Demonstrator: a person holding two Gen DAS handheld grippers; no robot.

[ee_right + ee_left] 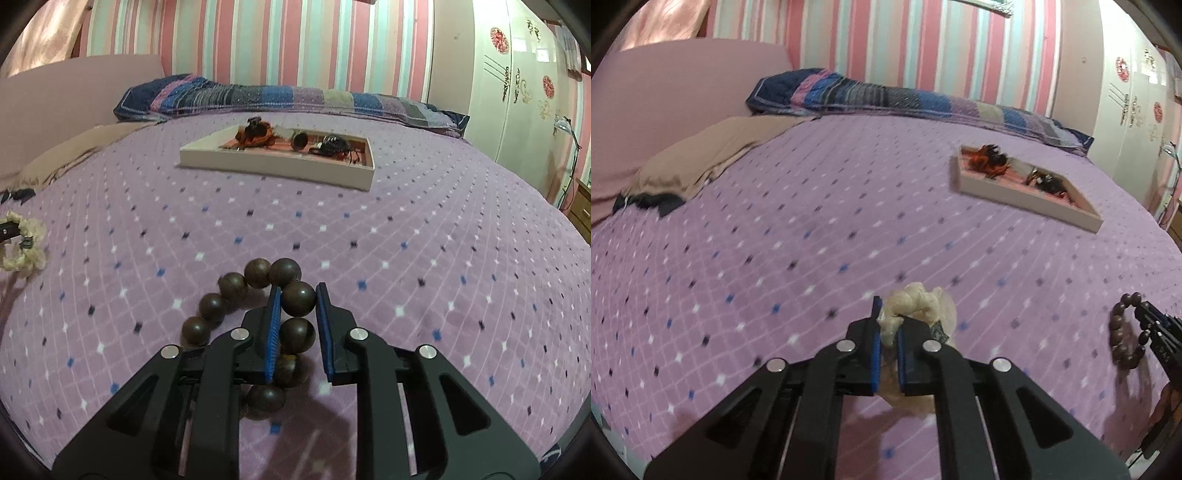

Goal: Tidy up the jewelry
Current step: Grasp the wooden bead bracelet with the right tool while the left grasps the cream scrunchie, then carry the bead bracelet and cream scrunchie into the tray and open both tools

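Left gripper point(887, 325) pinches a frilly cream scrunchie point(916, 301); right gripper point(298, 306) clamps a round-beaded dark wooden bracelet point(258, 273).

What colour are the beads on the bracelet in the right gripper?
Dark brown, wood-like beads on the bracelet; the right wrist view shows them best.

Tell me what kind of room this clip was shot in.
Most likely a bedroom: the work surface is a bed with a purple checked bedspread, a striped pillow lies along its far edge, and a white wardrobe stands against the striped wall.
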